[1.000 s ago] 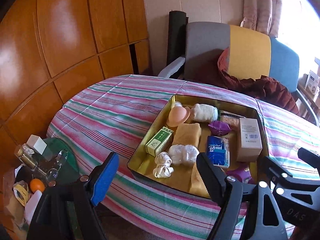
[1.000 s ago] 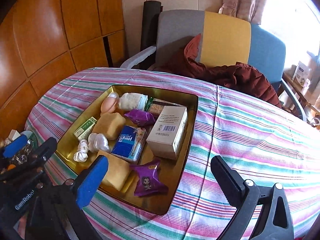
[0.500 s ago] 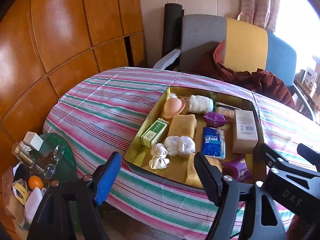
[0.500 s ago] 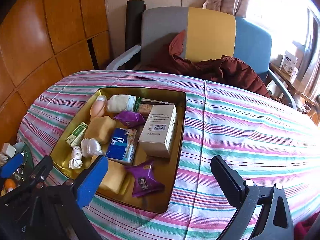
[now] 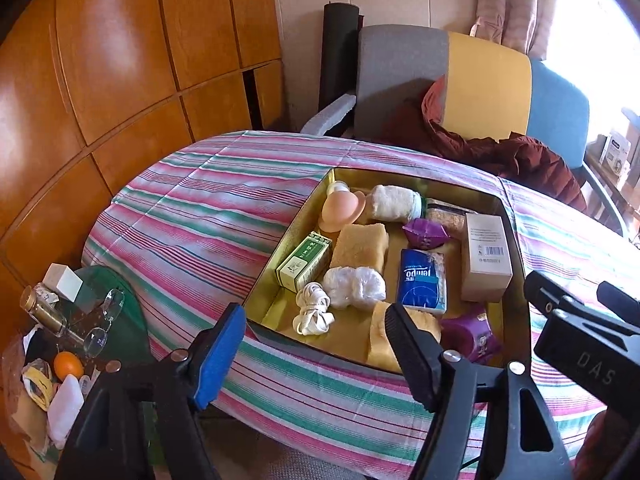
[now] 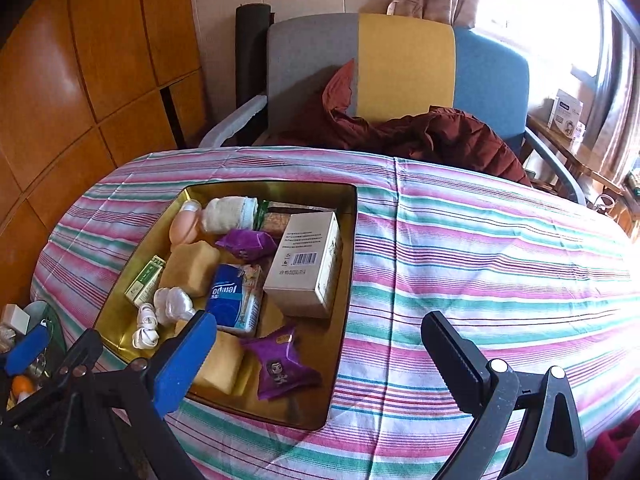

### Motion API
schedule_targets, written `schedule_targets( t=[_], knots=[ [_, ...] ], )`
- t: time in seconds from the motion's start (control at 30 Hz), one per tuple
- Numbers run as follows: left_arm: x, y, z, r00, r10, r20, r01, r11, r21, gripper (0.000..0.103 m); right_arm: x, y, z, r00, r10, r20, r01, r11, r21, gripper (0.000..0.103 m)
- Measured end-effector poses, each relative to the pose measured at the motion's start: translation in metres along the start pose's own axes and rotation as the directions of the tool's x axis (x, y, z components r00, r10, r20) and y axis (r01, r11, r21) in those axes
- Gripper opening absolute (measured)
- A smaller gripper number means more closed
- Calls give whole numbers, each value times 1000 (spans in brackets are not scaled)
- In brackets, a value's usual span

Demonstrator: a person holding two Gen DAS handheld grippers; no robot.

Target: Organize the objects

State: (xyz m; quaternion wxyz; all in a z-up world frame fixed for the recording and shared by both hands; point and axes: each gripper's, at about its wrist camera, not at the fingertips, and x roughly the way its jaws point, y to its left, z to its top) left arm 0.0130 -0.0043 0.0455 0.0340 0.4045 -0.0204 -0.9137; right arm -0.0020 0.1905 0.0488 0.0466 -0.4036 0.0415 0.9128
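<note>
A gold tin tray [image 5: 288,236] [image 6: 348,264] lies on a striped tablecloth [image 6: 480,264]. It holds a beige carton [image 6: 306,266], a blue tissue pack [image 5: 422,280], two purple snack packets [image 6: 280,362], yellow sponges [image 5: 360,245], a green box [image 5: 304,261], a white cord [image 5: 312,314], a pink item [image 5: 340,210] and a rolled white cloth [image 6: 228,212]. My left gripper [image 5: 312,340] is open and empty, above the tray's near edge. My right gripper [image 6: 320,350] is open and empty, above the tray's near right corner.
A grey, yellow and blue armchair [image 6: 400,68] with a dark red jacket [image 6: 420,136] stands behind the table. Wooden wall panels [image 5: 100,60] are on the left. A low green glass stand [image 5: 104,312] with bottles and an orange sits at lower left.
Both grippers have pulled back and up from the tray, so more of the table and room shows. Nothing in the tray has moved. Both stay open.
</note>
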Motion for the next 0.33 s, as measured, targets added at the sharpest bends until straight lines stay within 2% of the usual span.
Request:
schedule_targets(
  t=[0.07,0.13,0.33],
  knots=[
    [2,1,0,1000,-10,-13,10,1000,-7,72,0,-1,0,1000,-1,0,1,1000,1,103],
    [5,2,-1,1000,-11,-26,11,1000,-13,68,1,-1,0,1000,0,-1,0,1000,2,103],
    [10,3,-3,999,3,-36,-3,1000,-14,66,2,-3,-1,1000,1,-8,-1,1000,7,103]
  ],
)
